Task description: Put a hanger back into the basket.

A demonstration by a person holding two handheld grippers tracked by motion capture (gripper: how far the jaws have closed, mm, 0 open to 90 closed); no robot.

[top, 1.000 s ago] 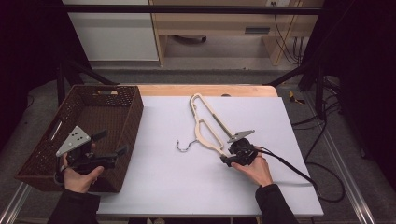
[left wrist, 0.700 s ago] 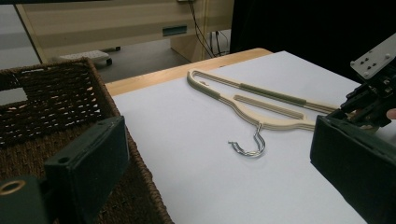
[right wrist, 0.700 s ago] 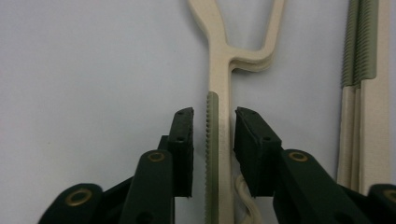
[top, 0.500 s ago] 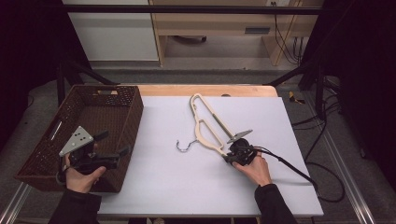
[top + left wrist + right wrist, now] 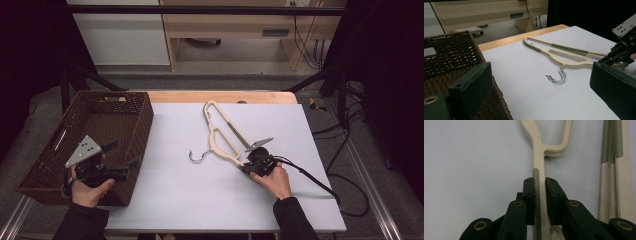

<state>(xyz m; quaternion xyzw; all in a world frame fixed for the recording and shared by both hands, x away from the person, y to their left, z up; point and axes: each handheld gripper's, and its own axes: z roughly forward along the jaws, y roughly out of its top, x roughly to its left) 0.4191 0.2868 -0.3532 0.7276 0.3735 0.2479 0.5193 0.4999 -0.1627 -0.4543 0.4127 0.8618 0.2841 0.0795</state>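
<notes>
A: Start at the right gripper (image 5: 250, 161). What's it doing?

B: Its jaws have just been closing, and in the right gripper view they pinch the shoulder arm of the hangers (image 5: 539, 182), right on the grey ribbed strip. That strip probably gives the pads a surer bite than the smooth cream plastic would.

A: One hanger or several?

B: A stack, I'd say. The edges look layered, and in the left gripper view more than one wire hook (image 5: 558, 76) sits nested together.

A: Where do the hangers lie?

B: Flat on the white table (image 5: 200, 200), near its middle, with the gripper holding the end at about 4 o'clock and the far end reaching toward 11. The hook points out at about 8.

A: And the left gripper (image 5: 122, 170)?

B: It is spread wide, holding nothing. It waits at 9 o'clock from the hangers, over the near right corner of the basket (image 5: 45, 170), likely ready to steady or receive the stack.

A: So the basket is the target?

B: Likely; it stands just left of the white table.
</notes>
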